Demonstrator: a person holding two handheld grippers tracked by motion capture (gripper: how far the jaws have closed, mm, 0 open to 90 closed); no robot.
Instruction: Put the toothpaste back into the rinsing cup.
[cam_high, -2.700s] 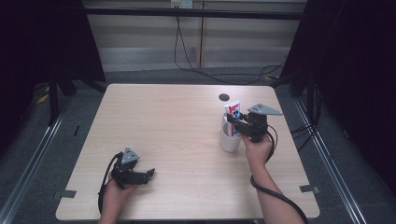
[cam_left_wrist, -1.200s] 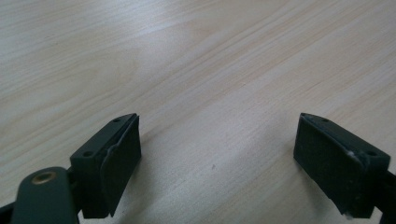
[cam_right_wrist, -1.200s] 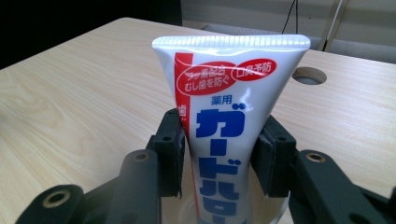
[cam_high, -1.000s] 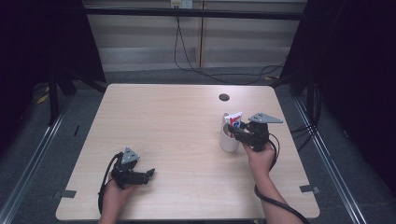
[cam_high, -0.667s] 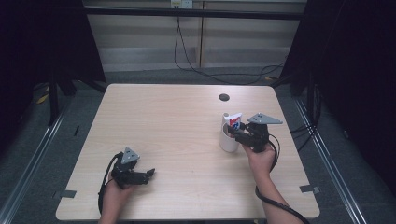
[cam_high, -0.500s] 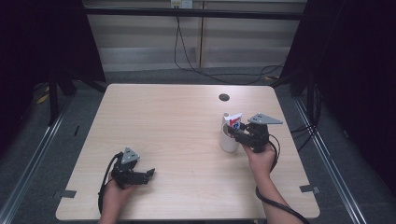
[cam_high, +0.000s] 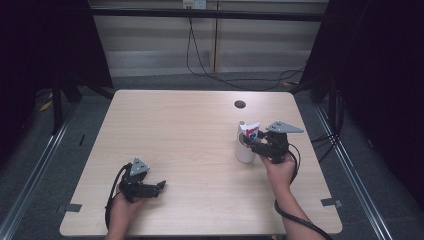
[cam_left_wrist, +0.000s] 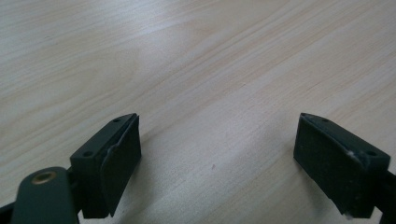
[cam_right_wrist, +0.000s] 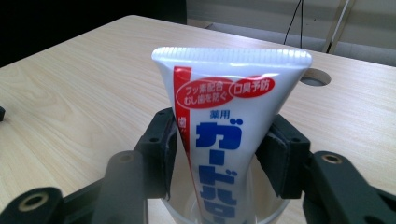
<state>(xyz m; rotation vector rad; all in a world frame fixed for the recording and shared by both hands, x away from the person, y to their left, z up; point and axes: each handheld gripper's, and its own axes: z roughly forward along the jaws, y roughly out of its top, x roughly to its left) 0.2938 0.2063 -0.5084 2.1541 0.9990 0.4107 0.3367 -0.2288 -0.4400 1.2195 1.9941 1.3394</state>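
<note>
A white toothpaste tube (cam_right_wrist: 229, 102) with red and blue print stands crimped end up in a white cup (cam_high: 244, 150) at the right of the table. My right gripper (cam_high: 251, 144) reaches the tube from the right, level with the cup's rim (cam_right_wrist: 275, 210). Its jaws flank the tube and have just been opening. The pads sit close to the tube's edges without squeezing it. My left gripper (cam_high: 159, 186) rests low at the table's front left, jaws wide apart. Nothing but bare wood lies between them (cam_left_wrist: 217, 154).
The light wooden table (cam_high: 190, 130) has a round cable hole (cam_high: 240, 104) behind the cup. Black curtains and metal floor rails flank the table, and cables trail on the floor at the back.
Since the earliest frame, the right gripper and the tube have come down a little onto the cup, then held still. The left gripper has not moved.
</note>
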